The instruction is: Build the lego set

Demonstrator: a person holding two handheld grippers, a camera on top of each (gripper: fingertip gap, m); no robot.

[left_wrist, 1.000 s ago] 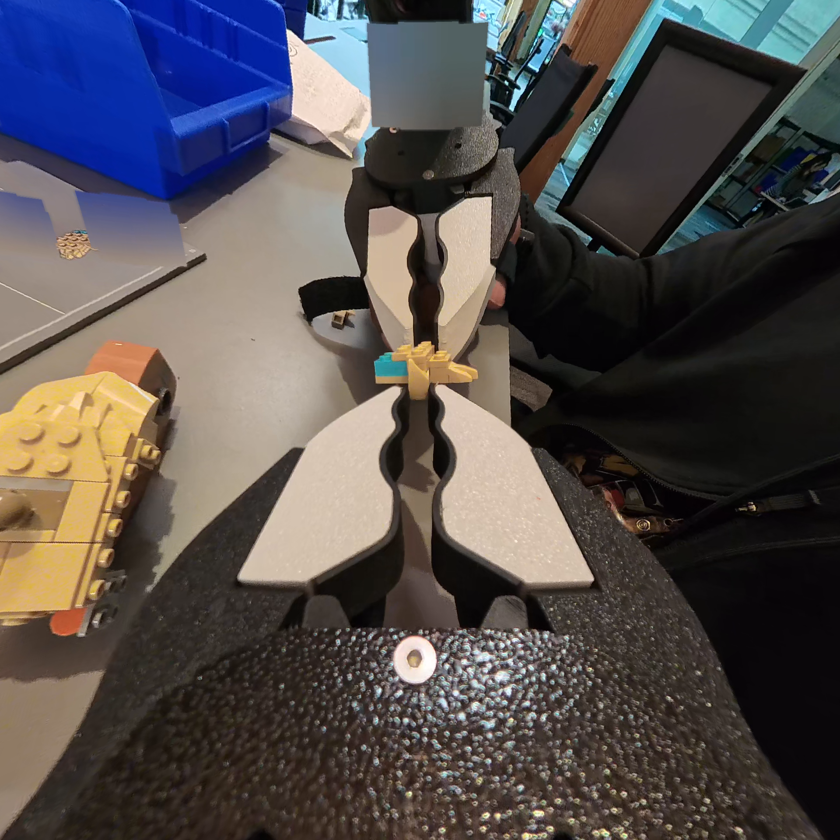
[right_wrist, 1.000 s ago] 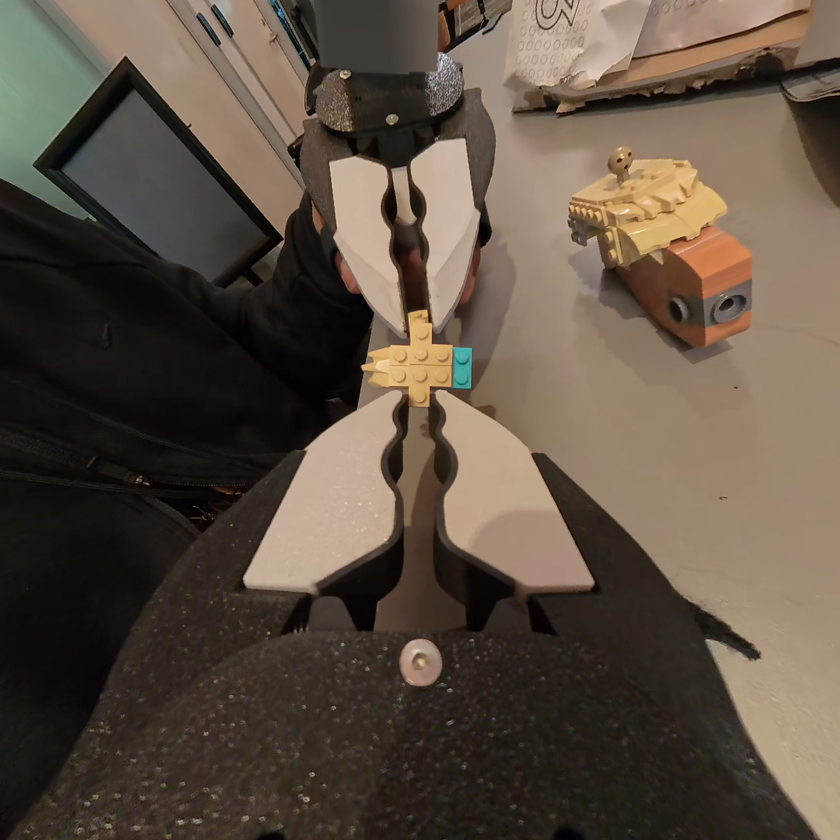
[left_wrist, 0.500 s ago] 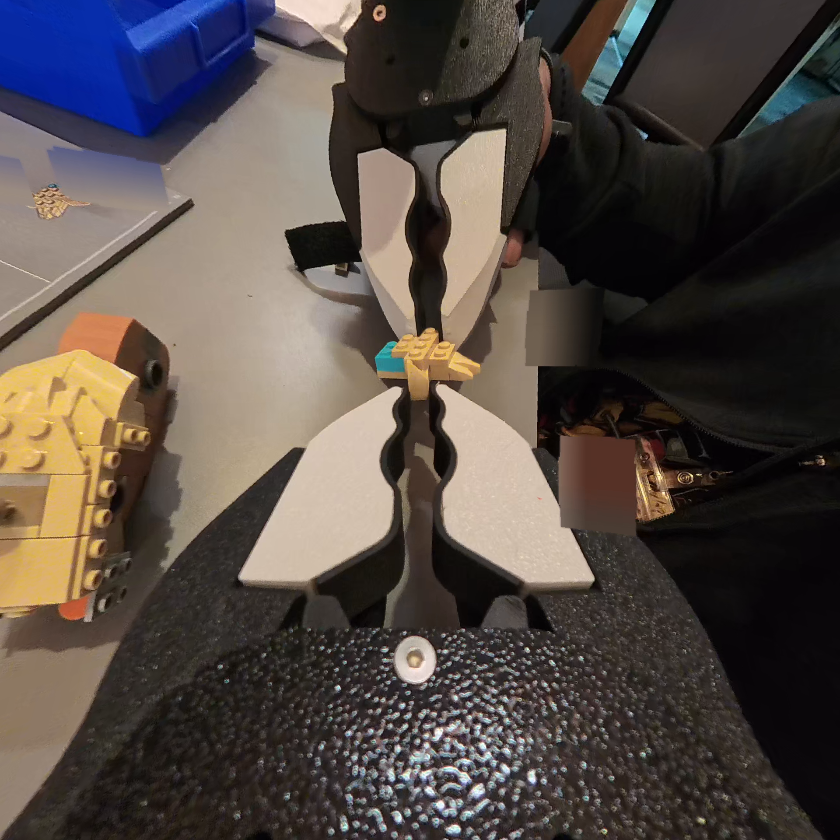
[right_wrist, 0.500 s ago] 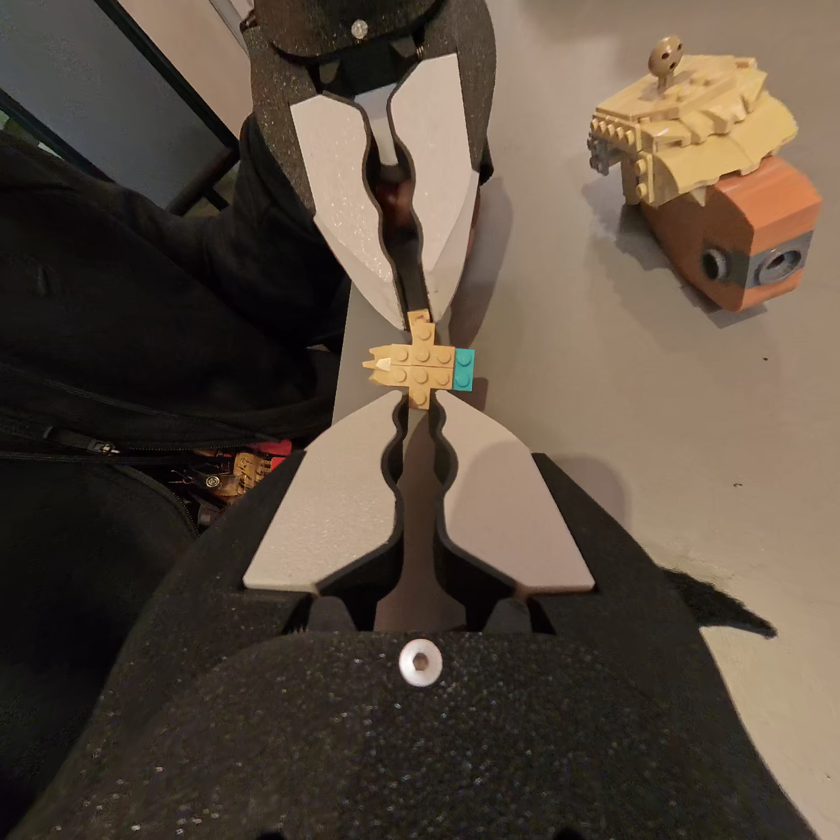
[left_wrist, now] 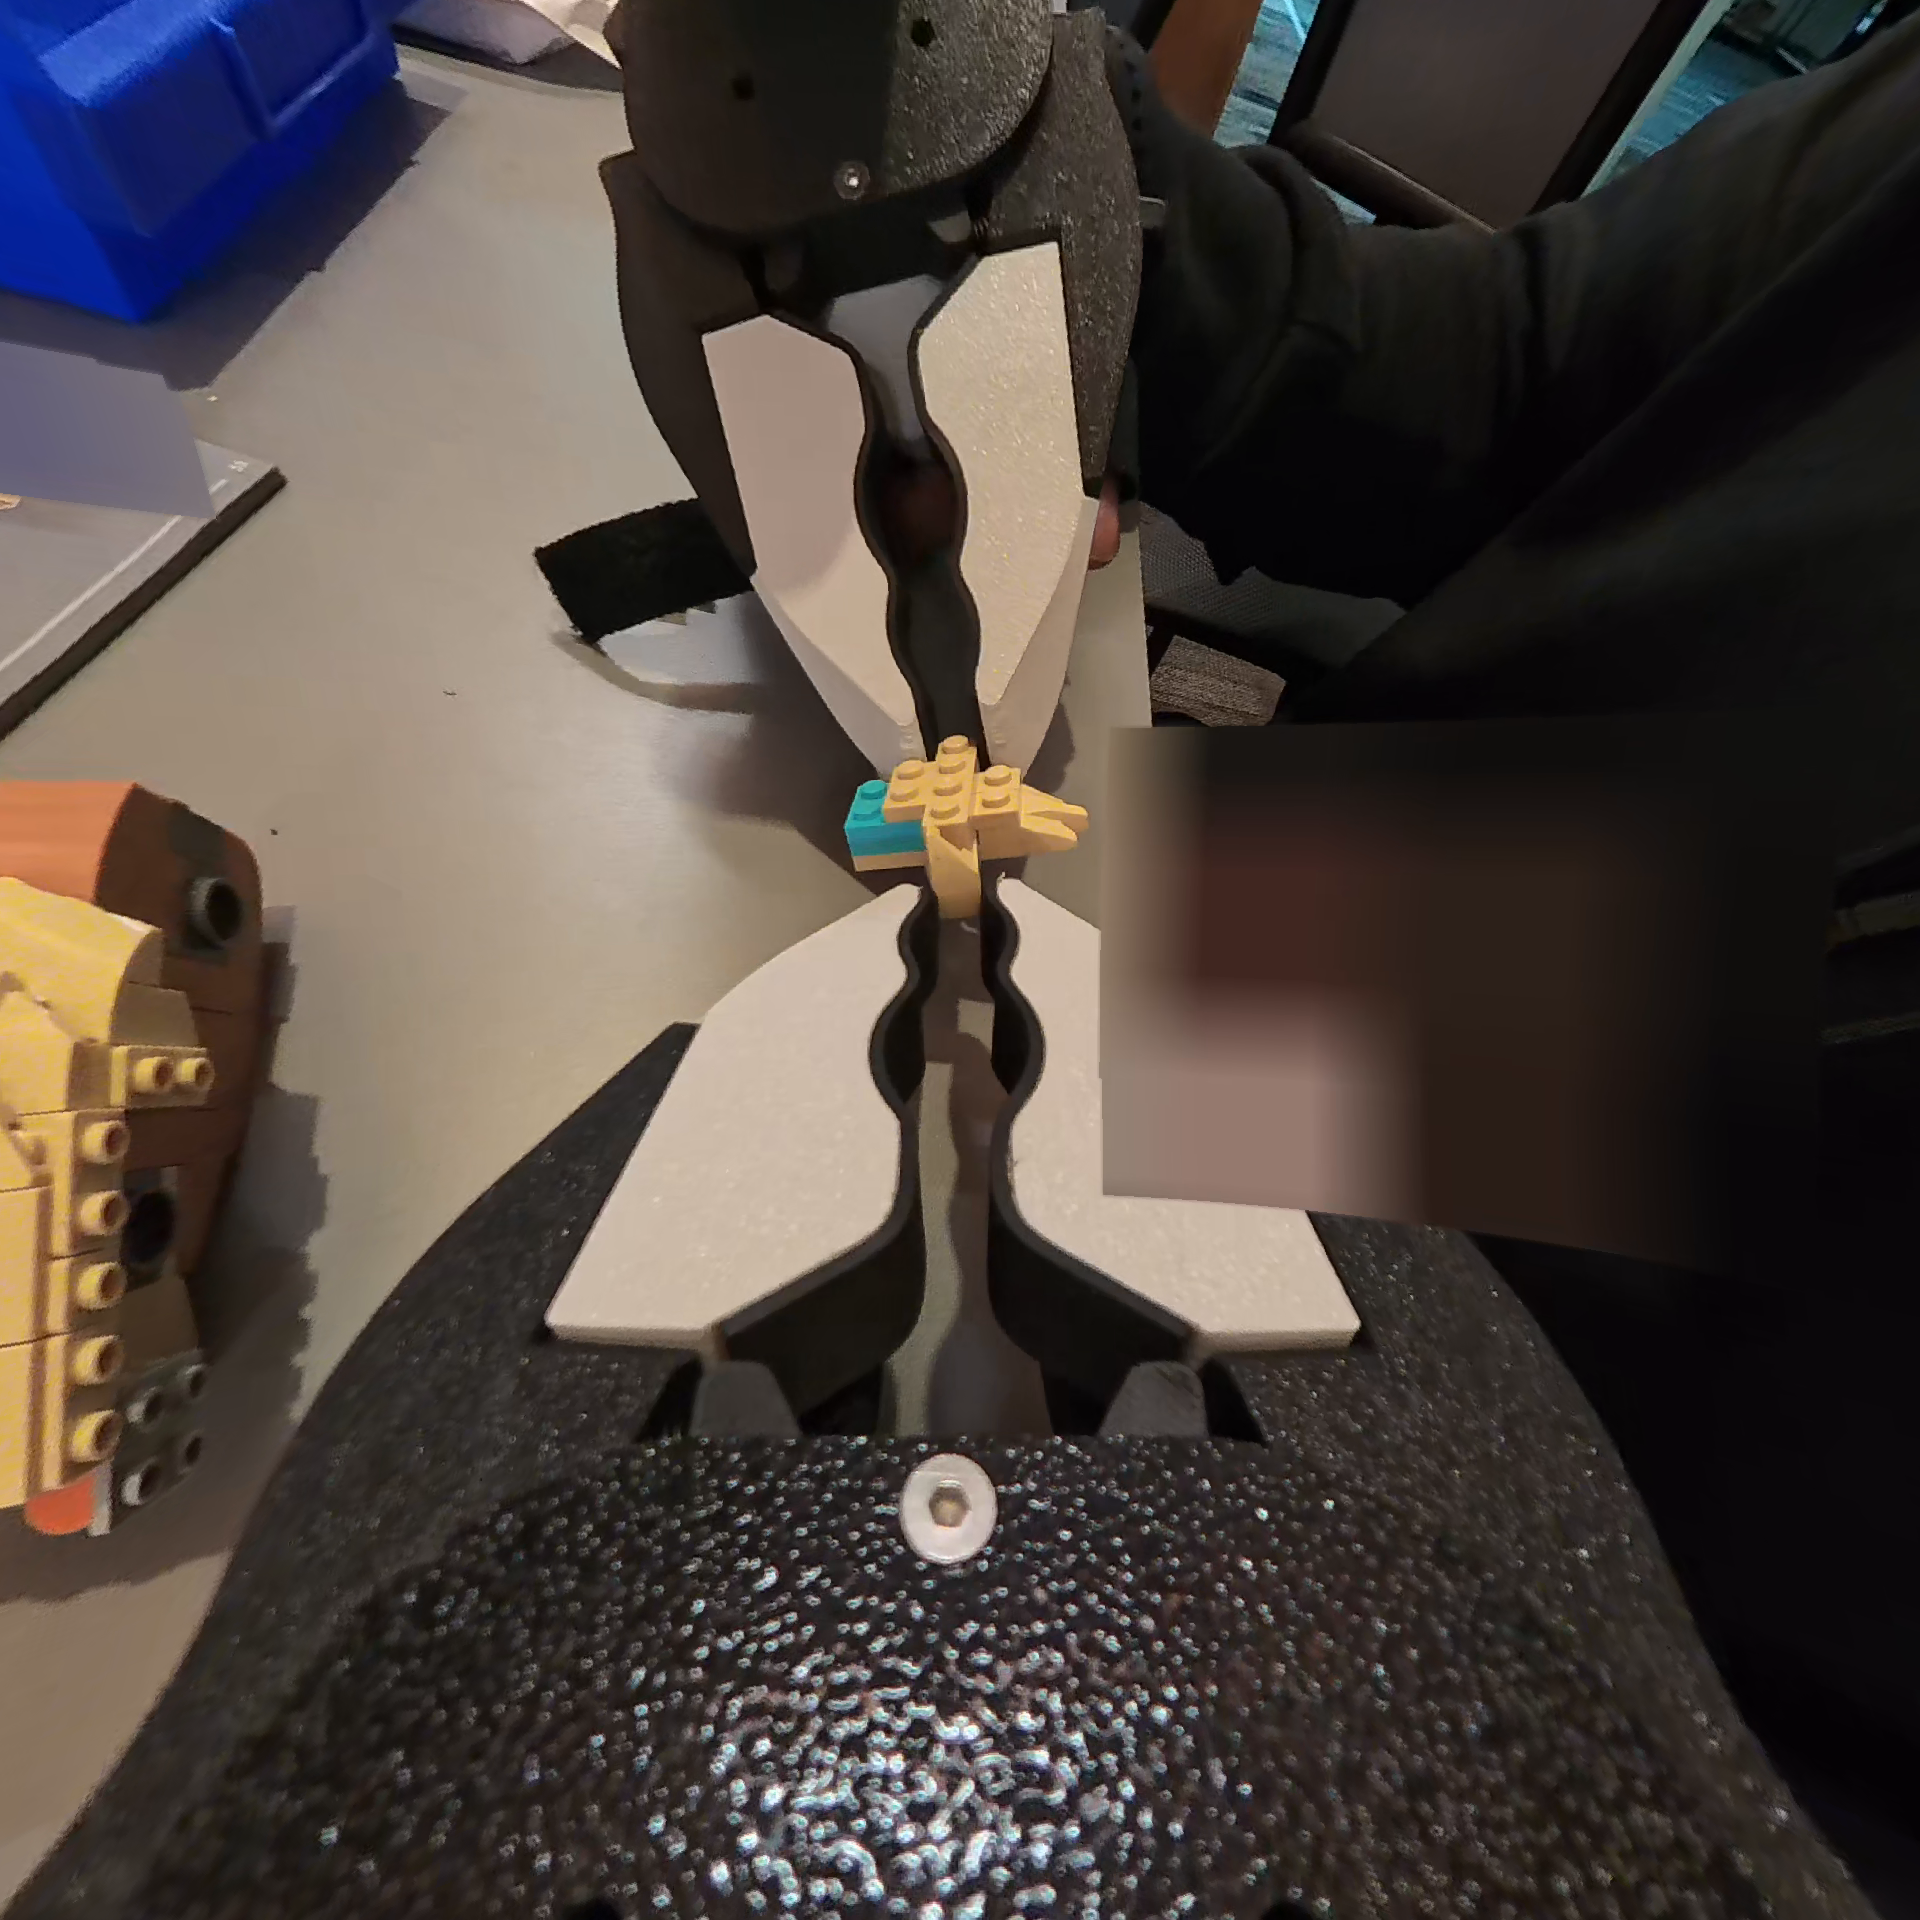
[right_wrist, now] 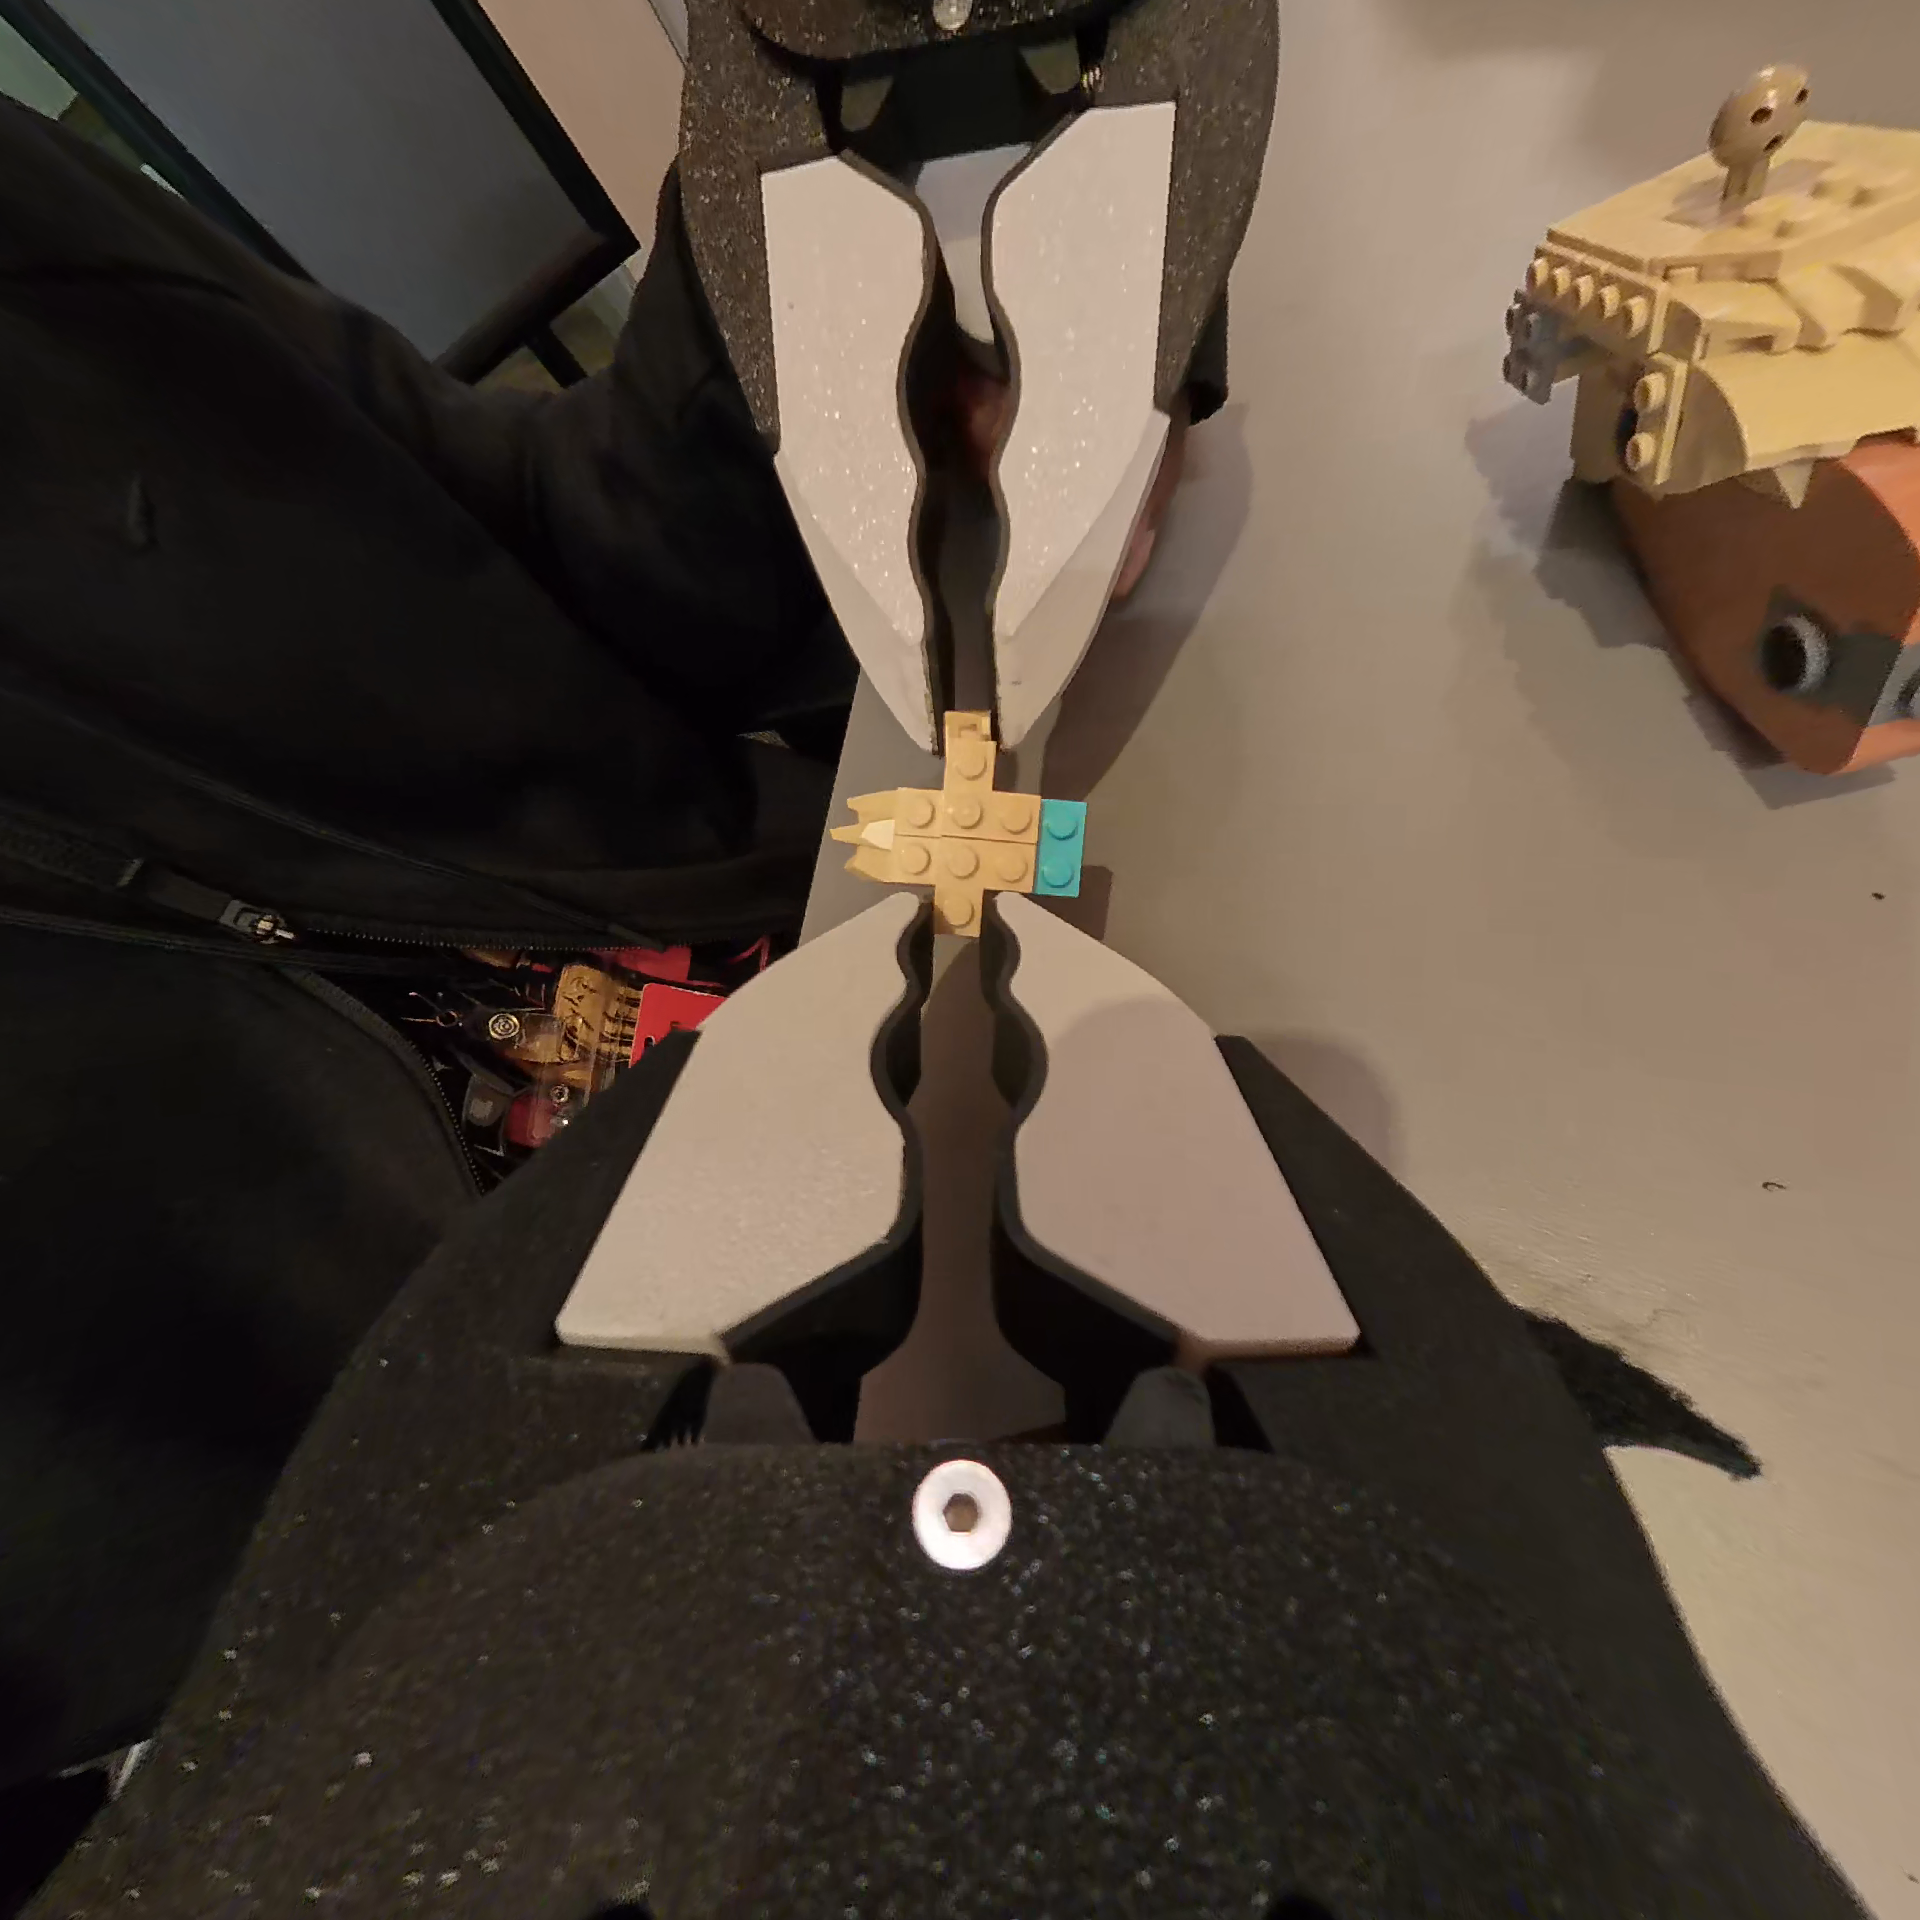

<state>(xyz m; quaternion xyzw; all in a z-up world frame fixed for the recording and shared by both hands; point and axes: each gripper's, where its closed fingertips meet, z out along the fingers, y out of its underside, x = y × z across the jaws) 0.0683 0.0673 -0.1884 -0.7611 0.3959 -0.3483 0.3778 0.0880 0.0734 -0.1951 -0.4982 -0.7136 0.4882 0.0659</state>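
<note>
Two grippers, left gripper (left_wrist: 958,906) and right gripper (right_wrist: 960,920), face tip to tip, each clamped on one small tan-and-teal plastic brick cross (left_wrist: 961,816) above the grey surface (left_wrist: 436,727).

No legible writing (anywhere in view)

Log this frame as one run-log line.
left gripper: shut on tan brick piece | right gripper: shut on same piece, opposite end | tan-orange model: on table, untouched
</note>
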